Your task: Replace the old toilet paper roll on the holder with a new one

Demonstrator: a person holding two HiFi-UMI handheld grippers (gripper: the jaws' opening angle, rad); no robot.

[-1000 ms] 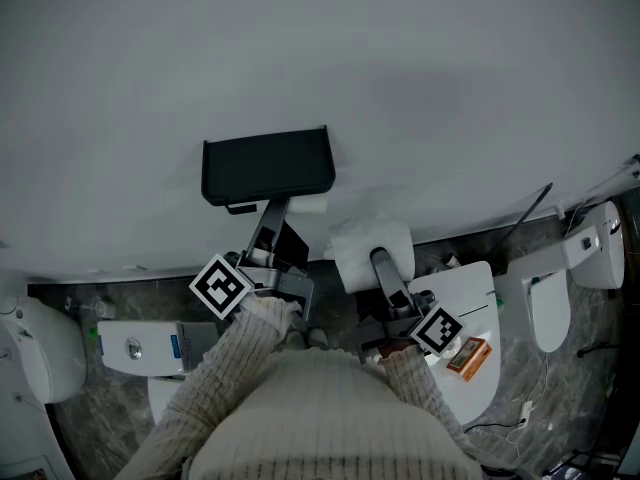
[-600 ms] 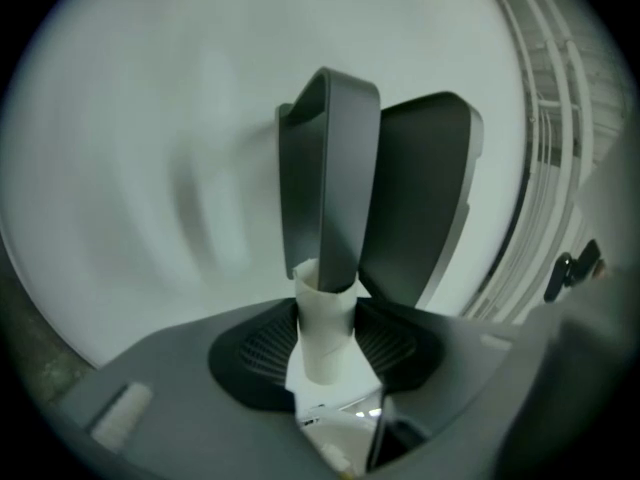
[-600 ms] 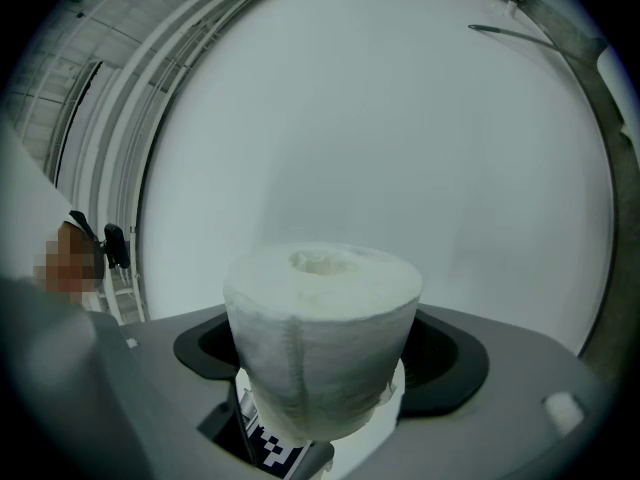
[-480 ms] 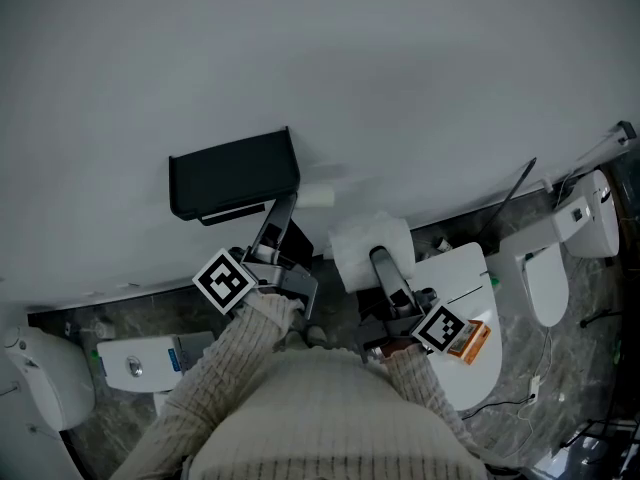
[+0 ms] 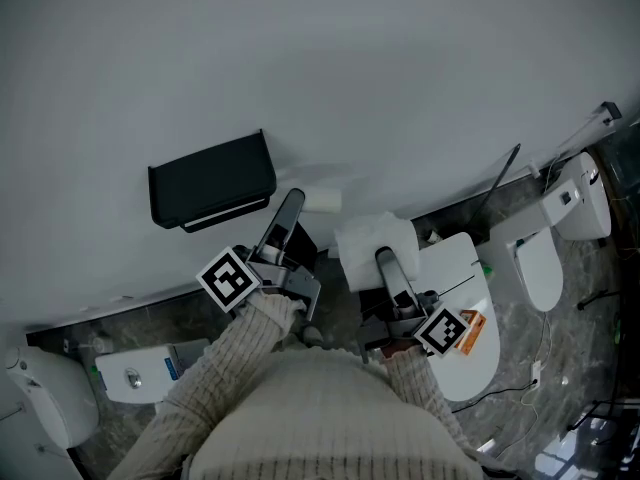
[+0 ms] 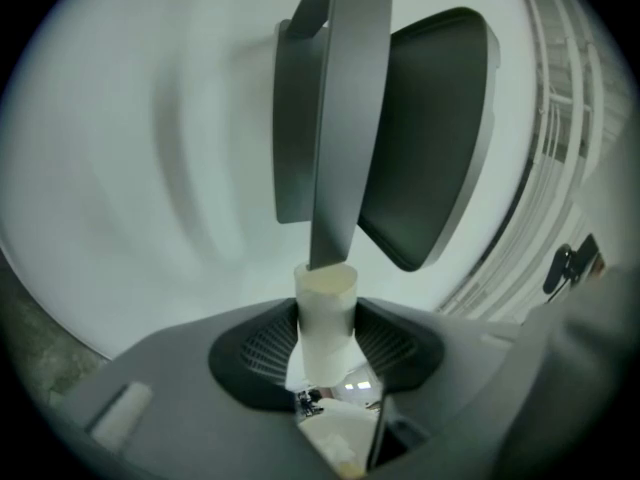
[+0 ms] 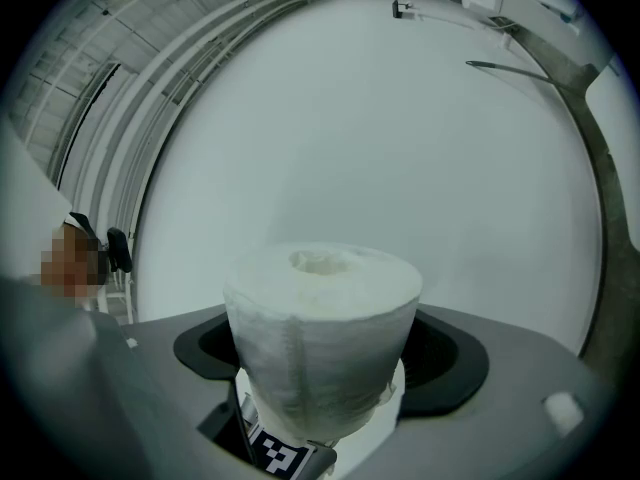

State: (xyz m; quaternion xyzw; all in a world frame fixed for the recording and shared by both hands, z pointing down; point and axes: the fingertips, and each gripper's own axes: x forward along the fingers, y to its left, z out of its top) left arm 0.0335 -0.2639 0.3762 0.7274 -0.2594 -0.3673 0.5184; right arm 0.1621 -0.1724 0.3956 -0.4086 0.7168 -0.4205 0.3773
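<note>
The black paper holder (image 5: 212, 180) hangs on the white wall, and in the left gripper view its grey arm (image 6: 340, 118) and dark cover (image 6: 430, 138) stand bare. My left gripper (image 5: 305, 204) is to the right of the holder, clear of it. It is shut on an empty cardboard tube (image 5: 322, 201), and that tube (image 6: 325, 313) stands upright between the jaws of the left gripper (image 6: 325, 338). My right gripper (image 5: 379, 255) is shut on a full white paper roll (image 5: 375, 236). The roll (image 7: 320, 338) fills the right gripper (image 7: 320, 368) and stands close before the wall.
A white toilet lid (image 5: 455, 278) with an orange box (image 5: 470, 330) on it lies below my right gripper. More white toilets stand at the left (image 5: 135, 373) and right (image 5: 545, 268) on the dark marble floor (image 5: 70, 333). The person's knitted sleeves fill the bottom.
The left gripper has drawn the cardboard tube away from the holder, which now sits further left in the head view. The right gripper with the roll has shifted along with it.
</note>
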